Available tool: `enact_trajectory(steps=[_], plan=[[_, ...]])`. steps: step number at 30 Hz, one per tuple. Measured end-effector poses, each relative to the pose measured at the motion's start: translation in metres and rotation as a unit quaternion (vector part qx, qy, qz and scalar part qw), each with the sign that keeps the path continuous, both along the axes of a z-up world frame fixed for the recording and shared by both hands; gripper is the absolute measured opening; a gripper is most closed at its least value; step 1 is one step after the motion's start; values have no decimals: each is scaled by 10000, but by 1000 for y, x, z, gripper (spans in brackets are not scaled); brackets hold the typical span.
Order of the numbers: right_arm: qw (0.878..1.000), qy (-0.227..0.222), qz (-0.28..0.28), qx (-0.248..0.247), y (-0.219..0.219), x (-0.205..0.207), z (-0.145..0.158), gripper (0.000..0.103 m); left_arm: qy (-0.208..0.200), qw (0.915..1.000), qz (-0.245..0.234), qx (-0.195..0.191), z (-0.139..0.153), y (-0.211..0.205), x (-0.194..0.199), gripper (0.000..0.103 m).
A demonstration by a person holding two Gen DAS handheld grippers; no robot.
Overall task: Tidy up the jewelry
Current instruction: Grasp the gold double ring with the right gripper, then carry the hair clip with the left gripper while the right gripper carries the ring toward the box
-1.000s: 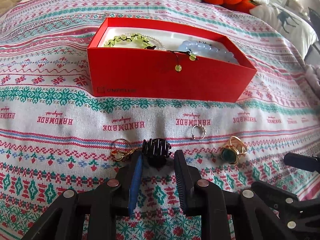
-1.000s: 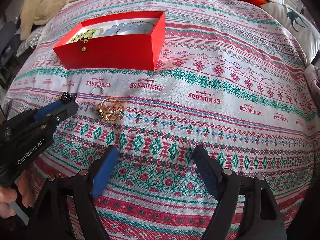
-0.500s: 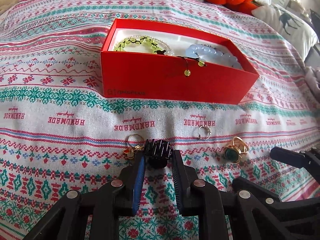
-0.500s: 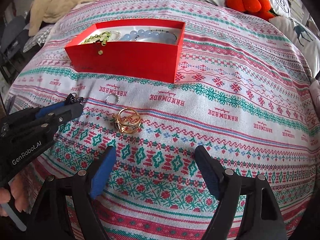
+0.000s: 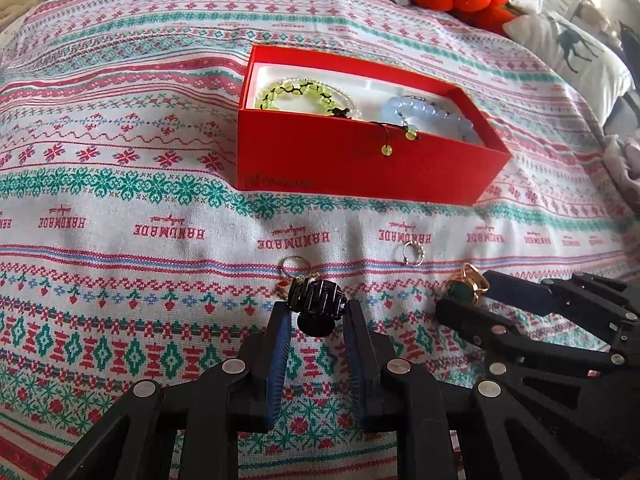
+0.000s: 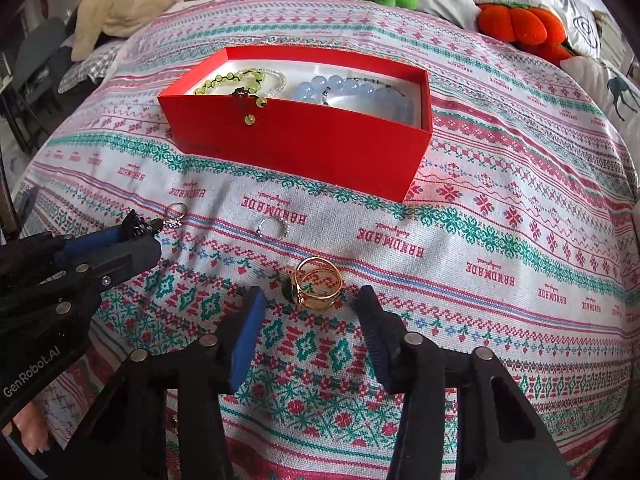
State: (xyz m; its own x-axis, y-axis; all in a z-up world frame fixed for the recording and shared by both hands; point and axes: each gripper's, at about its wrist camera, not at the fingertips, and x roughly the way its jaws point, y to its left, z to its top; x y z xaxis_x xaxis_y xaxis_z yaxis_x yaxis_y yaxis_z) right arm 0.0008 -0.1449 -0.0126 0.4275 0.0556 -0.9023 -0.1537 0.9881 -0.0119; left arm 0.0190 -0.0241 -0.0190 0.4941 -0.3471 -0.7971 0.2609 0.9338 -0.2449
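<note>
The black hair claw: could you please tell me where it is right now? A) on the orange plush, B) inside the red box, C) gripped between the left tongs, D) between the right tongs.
C: the black hair claw sits clamped between the left tongs, short of the red box.

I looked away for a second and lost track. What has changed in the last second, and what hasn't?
The right gripper has moved forward to the gold ring with the green stone, its open fingers now on either side of it, not yet closed. The left gripper stays shut on the black hair claw. The red box, its bracelets, the small silver ring and the ring beside the claw lie as before.
</note>
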Motion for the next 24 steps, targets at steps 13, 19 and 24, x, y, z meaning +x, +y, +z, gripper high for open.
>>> enact_trajectory(steps=[13, 19, 24], plan=[[9994, 181, -170, 224, -4, 8, 15, 32, -60, 9999, -119, -92, 29, 6, -7, 21], [9987, 101, -260, 420, -10, 4, 34, 32, -14, 9999, -126, -68, 41, 9, -4, 21], [9988, -32, -213, 450, -14, 2, 52, 32, -69, 9998, -92, -185, 57, 15, 1, 21]])
